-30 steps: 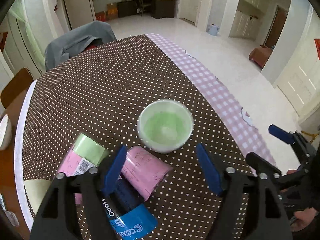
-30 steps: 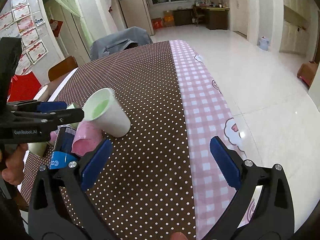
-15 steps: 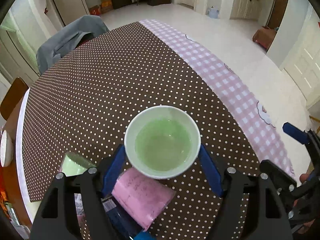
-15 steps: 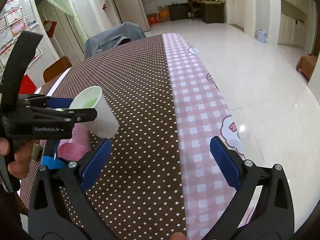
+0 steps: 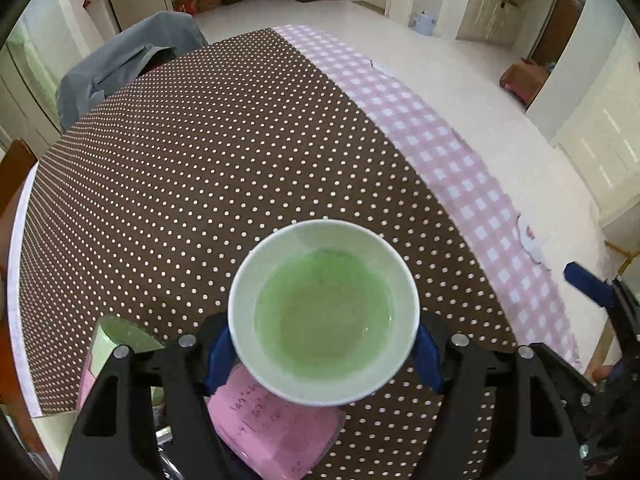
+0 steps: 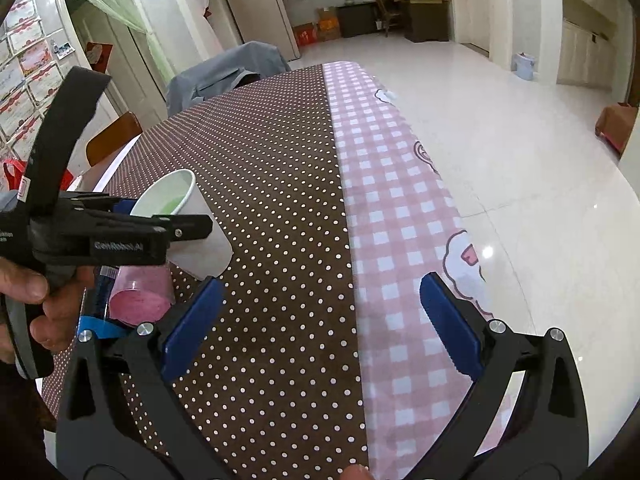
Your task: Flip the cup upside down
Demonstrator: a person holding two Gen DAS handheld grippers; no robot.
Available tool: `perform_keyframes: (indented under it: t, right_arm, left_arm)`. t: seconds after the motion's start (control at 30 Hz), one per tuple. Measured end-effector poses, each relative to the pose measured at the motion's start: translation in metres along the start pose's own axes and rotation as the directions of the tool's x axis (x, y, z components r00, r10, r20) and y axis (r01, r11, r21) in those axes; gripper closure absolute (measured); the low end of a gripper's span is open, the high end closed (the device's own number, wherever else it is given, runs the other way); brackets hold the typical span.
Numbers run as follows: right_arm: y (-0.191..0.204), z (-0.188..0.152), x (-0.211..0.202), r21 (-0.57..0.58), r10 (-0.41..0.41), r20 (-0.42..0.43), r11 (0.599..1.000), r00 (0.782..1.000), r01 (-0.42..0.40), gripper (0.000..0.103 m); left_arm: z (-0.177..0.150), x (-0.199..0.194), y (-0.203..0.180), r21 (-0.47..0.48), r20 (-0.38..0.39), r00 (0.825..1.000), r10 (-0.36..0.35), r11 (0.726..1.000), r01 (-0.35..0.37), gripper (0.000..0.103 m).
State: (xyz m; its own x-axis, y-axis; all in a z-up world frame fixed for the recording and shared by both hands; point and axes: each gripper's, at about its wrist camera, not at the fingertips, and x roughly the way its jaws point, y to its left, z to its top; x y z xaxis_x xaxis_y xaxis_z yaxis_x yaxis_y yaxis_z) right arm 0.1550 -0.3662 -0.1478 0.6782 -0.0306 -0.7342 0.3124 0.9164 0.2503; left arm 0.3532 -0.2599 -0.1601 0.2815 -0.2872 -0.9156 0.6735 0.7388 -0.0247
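The desk [image 5: 240, 152] has a brown polka-dot cloth with a pink checked strip along its side. The left tool [image 5: 320, 344] is clamped on the white cup [image 5: 324, 312], green inside, mouth up and held above the desk. The right tool [image 6: 316, 316] is spread wide, gripping nothing, to the cup's right. A pink roll [image 5: 276, 428] lies under the cup.

Left gripper [image 5: 324, 340] fingers clamped on cup [image 5: 324, 312]; right gripper [image 6: 320, 320] fingers spread.
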Motion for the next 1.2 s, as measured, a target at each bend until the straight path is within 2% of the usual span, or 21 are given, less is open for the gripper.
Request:
perform_keyframes:
  t: [0.1, 0.17, 0.3, 0.43, 0.57, 0.7, 0.77, 0.87, 0.97, 1.0, 1.1, 1.2]
  right_arm:
    - [0.0, -0.002, -0.007, 0.0, -0.001, 0.008, 1.0, 1.0, 0.001, 0.006]
    - [0.001, -0.003, -0.013, -0.002, -0.003, 0.017, 1.0, 1.0, 0.003, 0.006]
    - [0.003, -0.007, -0.028, -0.001, -0.004, 0.037, 1.0, 0.999, 0.004, 0.006]
    - [0.005, -0.014, -0.043, -0.008, 0.0, 0.051, 1.0, 0.999, 0.001, 0.006]
    - [0.011, -0.025, -0.056, -0.032, 0.007, 0.055, 0.999, 0.998, -0.005, 0.006]
    - [0.02, -0.039, -0.067, -0.063, 0.014, 0.054, 0.998, 0.998, -0.011, 0.006]
    - [0.026, -0.047, -0.071, -0.076, 0.02, 0.053, 0.997, 0.998, -0.016, 0.006]
    - [0.035, -0.059, -0.077, -0.092, 0.027, 0.05, 0.996, 0.998, -0.022, 0.006]
    - [0.044, -0.068, -0.083, -0.11, 0.029, 0.053, 0.994, 0.998, -0.023, 0.006]
    - [0.047, -0.07, -0.085, -0.115, 0.027, 0.054, 0.993, 0.998, -0.021, 0.006]
    - [0.053, -0.076, -0.089, -0.124, 0.024, 0.057, 0.992, 0.998, -0.017, 0.006]
    - [0.062, -0.08, -0.092, -0.135, 0.021, 0.06, 0.991, 0.998, -0.013, 0.006]
  left_arm:
    - [-0.005, -0.012, 0.002, -0.031, 0.034, 0.998, -0.05, 0.998, 0.051, 0.033]
    - [-0.011, -0.03, 0.001, -0.047, 0.077, 0.992, -0.105, 0.993, 0.108, 0.033]
    - [-0.027, -0.063, -0.009, -0.046, 0.134, 0.977, -0.167, 0.984, 0.174, 0.033]
    - [-0.064, -0.09, -0.021, -0.063, 0.171, 0.956, -0.238, 0.966, 0.252, 0.033]
    - [-0.122, -0.098, -0.037, -0.096, 0.185, 0.943, -0.275, 0.95, 0.296, 0.033]
    - [-0.178, -0.089, -0.042, -0.154, 0.193, 0.947, -0.258, 0.945, 0.289, 0.033]
    - [-0.195, -0.084, -0.038, -0.186, 0.197, 0.946, -0.257, 0.938, 0.294, 0.033]
    - [-0.215, -0.078, -0.03, -0.229, 0.214, 0.951, -0.223, 0.935, 0.271, 0.033]
    - [-0.228, -0.079, -0.018, -0.265, 0.246, 0.947, -0.205, 0.926, 0.269, 0.032]
    - [-0.231, -0.083, -0.014, -0.274, 0.252, 0.948, -0.195, 0.925, 0.263, 0.029]
    - [-0.243, -0.091, -0.003, -0.308, 0.271, 0.954, -0.128, 0.927, 0.213, 0.024]
    - [-0.256, -0.098, 0.012, -0.353, 0.264, 0.962, -0.077, 0.92, 0.17, 0.024]
